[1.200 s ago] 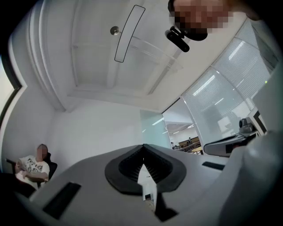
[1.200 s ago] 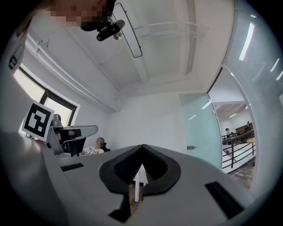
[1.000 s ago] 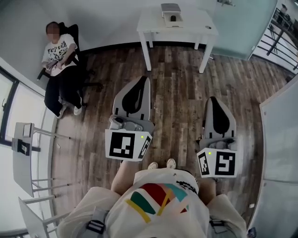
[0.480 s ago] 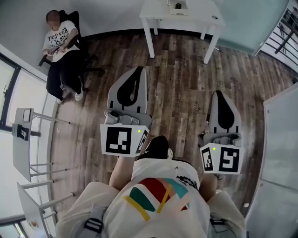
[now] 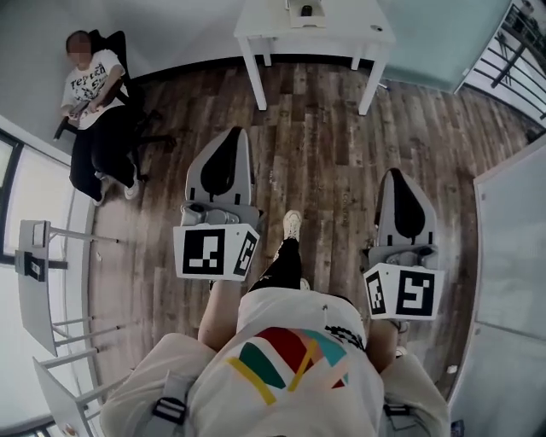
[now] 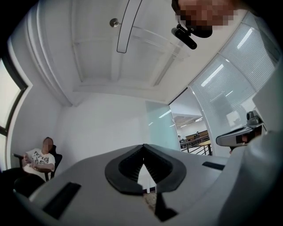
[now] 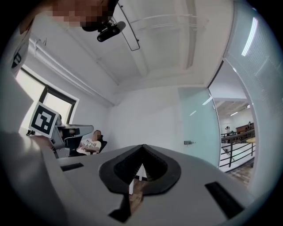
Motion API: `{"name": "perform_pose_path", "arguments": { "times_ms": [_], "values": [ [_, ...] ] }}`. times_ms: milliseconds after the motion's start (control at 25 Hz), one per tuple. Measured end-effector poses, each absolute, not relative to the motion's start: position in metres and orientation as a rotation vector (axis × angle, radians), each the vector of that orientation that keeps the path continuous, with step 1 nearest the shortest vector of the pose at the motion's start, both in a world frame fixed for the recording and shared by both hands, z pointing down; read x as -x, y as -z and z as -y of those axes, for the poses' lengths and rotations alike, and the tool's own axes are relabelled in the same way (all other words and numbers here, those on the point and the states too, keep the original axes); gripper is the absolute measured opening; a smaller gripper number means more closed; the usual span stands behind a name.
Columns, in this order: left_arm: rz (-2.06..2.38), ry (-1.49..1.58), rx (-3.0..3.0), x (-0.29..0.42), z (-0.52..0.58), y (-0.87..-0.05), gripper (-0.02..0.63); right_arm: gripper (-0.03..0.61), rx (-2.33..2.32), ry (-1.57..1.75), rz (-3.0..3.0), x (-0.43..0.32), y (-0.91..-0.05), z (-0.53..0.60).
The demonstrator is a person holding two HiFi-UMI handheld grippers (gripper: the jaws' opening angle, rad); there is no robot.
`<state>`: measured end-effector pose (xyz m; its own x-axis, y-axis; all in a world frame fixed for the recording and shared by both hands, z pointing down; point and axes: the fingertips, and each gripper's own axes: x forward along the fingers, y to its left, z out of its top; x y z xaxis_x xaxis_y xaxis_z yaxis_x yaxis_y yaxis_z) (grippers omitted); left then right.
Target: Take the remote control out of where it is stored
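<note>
Listing from the head view: two grey tongs, left tongs [image 5: 235,136] and right tongs [image 5: 395,175], over wood-plank floor [image 5: 324,128]. One white bench [image 5: 358,30] well ahead carries one small dark item [image 5: 305,10], too small to confirm as the remote control. One seated person [image 5: 90,85] at left.
Left gripper view: ribbed black pads closed together, nothing between.
Right gripper view: likewise closed, empty.

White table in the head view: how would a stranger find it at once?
Look along the wooden floor to the far wall at the top of the head view. The white table stands there on straight legs, right of the seated person. It alone carries a small grey box.
</note>
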<state>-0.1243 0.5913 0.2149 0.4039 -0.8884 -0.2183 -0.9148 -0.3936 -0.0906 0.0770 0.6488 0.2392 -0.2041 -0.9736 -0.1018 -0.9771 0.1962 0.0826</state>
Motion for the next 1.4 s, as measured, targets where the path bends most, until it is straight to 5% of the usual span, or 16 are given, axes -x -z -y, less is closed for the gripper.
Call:
{"name": "perform_pose_path", "arguments": {
  "times_ms": [880,1400],
  "values": [
    [-1.589,-0.301,2.484,0.130,-0.347,-0.203,0.008,0.002,1.832,-0.269,-2.529,-0.036,-0.210,-0.402],
    [-1.714,-0.243,2.591,0.162,-0.247,-0.247,0.009,0.002,1.666,0.027,-2.608,-0.011,-0.236,-0.325]
  ]
}}
